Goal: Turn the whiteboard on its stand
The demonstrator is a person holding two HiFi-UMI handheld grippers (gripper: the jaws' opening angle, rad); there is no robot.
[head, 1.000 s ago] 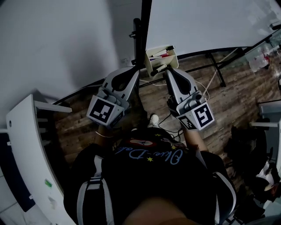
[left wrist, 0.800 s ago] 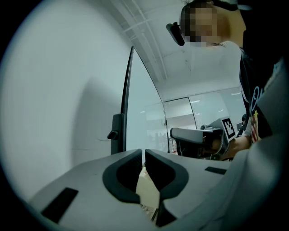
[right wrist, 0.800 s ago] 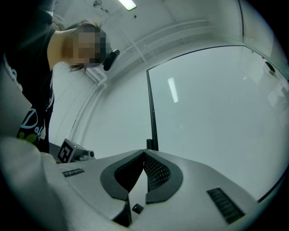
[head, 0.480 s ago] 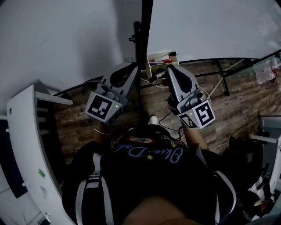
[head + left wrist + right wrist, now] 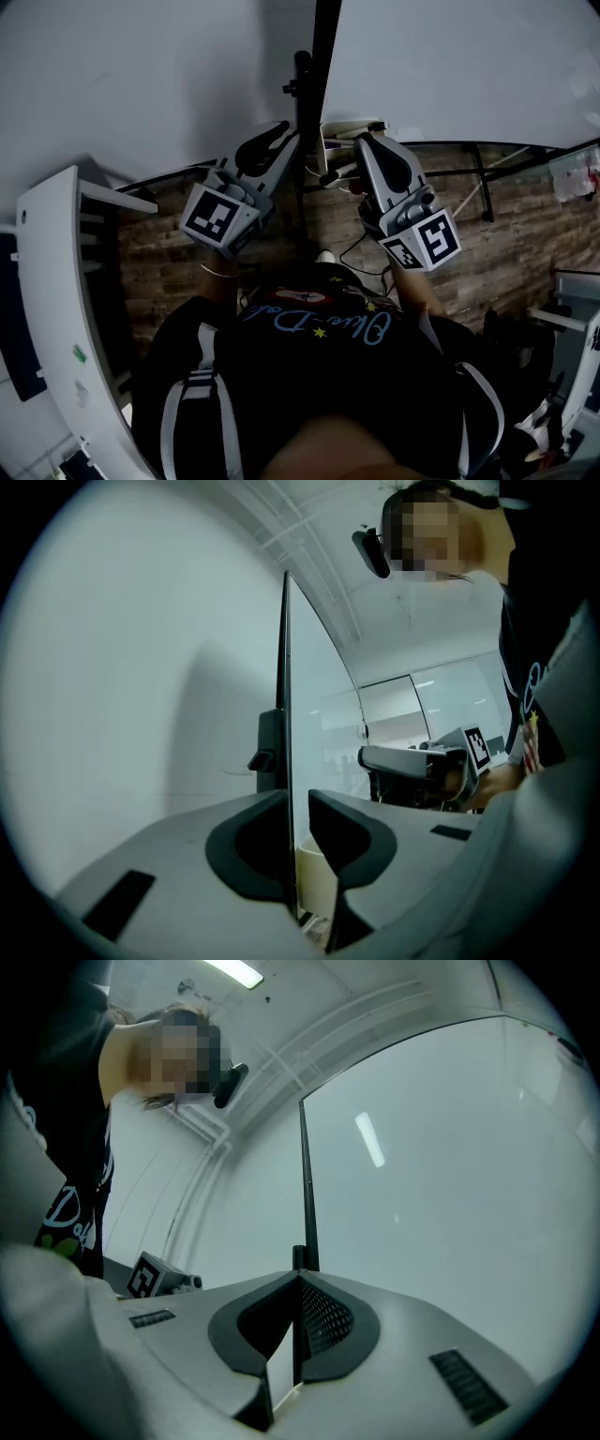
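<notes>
Whiteboard [image 5: 450,66] fills upper right of the head view, its dark edge running down top centre. L gripper [image 5: 281,141] straddles that edge [image 5: 286,667], jaws opening, narrow gap, not squeezing it. R gripper [image 5: 367,145] sits just right of it, by the cream tray [image 5: 339,129], jaws pinched tight on the board's edge [image 5: 303,1194]. White wall [image 5: 122,84] upper left, wood floor [image 5: 506,216] right

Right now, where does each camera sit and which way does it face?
Head view: on the person's head, facing steeply down; shows left gripper, right gripper, torso.
Left gripper view: rides that gripper, looks along its opening fingers, whiteboard edge between; right gripper beyond.
Right gripper view: rides that gripper, looks along fingers shut on whiteboard edge; torso at left.
Shared: both gripper views show that edge.
</notes>
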